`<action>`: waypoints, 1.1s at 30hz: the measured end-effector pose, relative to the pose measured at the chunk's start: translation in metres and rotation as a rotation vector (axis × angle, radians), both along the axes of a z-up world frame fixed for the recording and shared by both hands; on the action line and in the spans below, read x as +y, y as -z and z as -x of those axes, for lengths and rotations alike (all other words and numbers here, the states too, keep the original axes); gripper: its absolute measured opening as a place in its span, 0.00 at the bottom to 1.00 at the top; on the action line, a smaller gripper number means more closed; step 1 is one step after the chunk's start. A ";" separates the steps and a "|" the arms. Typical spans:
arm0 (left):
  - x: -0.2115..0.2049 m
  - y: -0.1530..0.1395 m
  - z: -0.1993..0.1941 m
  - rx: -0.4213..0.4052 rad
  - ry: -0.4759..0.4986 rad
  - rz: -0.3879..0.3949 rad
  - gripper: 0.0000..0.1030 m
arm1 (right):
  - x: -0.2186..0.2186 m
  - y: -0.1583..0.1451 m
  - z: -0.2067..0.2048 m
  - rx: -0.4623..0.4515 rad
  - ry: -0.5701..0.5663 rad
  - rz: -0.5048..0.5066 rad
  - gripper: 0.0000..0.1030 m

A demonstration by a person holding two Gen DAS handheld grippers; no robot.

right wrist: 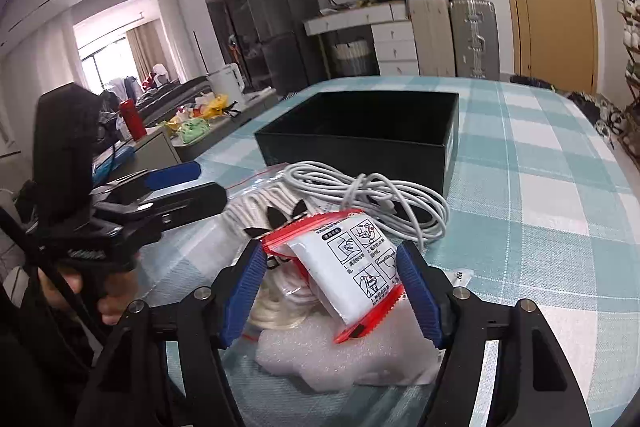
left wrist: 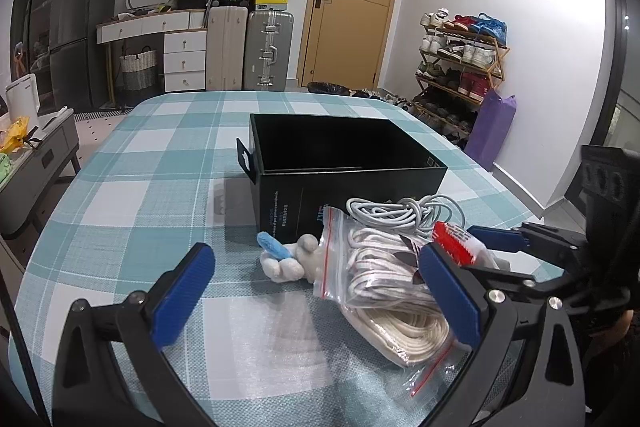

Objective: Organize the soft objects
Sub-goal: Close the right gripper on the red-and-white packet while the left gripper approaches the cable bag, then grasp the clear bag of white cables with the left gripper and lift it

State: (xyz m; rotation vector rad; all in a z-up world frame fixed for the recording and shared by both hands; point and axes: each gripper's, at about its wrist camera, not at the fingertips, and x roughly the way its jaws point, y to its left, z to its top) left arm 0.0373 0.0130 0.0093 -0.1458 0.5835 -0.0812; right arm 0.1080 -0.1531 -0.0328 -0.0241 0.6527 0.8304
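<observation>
Left wrist view: the left gripper (left wrist: 320, 291) hovers with fingers spread wide and empty over a rope bag (left wrist: 384, 291) and a small plush (left wrist: 292, 259), both near the black box (left wrist: 344, 163) on the checked table (left wrist: 140, 187). To its right, the right gripper (left wrist: 456, 247) has a red-and-white packet (left wrist: 456, 239) between its fingers.

Right wrist view: the blue pads flank the packet (right wrist: 360, 267); whether they press it I cannot tell. It looks light, crinkly and slippery, best pinched across its flat middle. A white cable (right wrist: 380, 195) coils just beyond, before the box.
</observation>
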 end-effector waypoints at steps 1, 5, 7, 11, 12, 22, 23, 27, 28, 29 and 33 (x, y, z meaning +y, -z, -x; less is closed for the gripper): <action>0.000 0.000 0.000 0.000 0.000 -0.002 0.99 | 0.001 0.002 -0.004 0.016 0.003 0.009 0.67; 0.000 -0.001 -0.001 -0.001 0.002 -0.007 0.99 | 0.004 0.004 -0.010 0.050 0.001 0.015 0.68; 0.000 0.000 -0.001 -0.001 0.001 -0.004 0.99 | 0.004 0.003 -0.008 0.036 -0.004 0.014 0.64; 0.001 0.000 -0.002 -0.001 0.001 -0.001 0.99 | 0.002 0.000 -0.001 0.026 -0.024 -0.011 0.52; 0.000 0.000 -0.002 0.000 0.000 -0.002 0.99 | 0.002 -0.001 0.001 0.014 -0.028 -0.015 0.47; -0.006 0.003 -0.002 0.023 0.038 0.008 0.99 | -0.007 -0.008 0.018 -0.053 -0.009 -0.053 0.43; -0.008 0.004 -0.003 0.026 0.044 0.005 0.99 | -0.008 -0.008 0.020 -0.056 -0.004 -0.053 0.43; -0.016 0.005 -0.003 0.032 0.077 -0.003 0.99 | -0.016 -0.011 0.025 -0.068 0.014 -0.063 0.43; -0.020 0.006 -0.004 0.041 0.091 -0.011 0.99 | -0.018 -0.012 0.026 -0.069 0.020 -0.068 0.43; -0.022 0.007 -0.006 0.054 0.097 -0.017 0.99 | -0.020 -0.012 0.026 -0.067 0.022 -0.071 0.43; -0.027 0.012 -0.011 0.084 0.116 -0.005 0.99 | -0.027 -0.013 0.027 -0.072 0.037 -0.078 0.43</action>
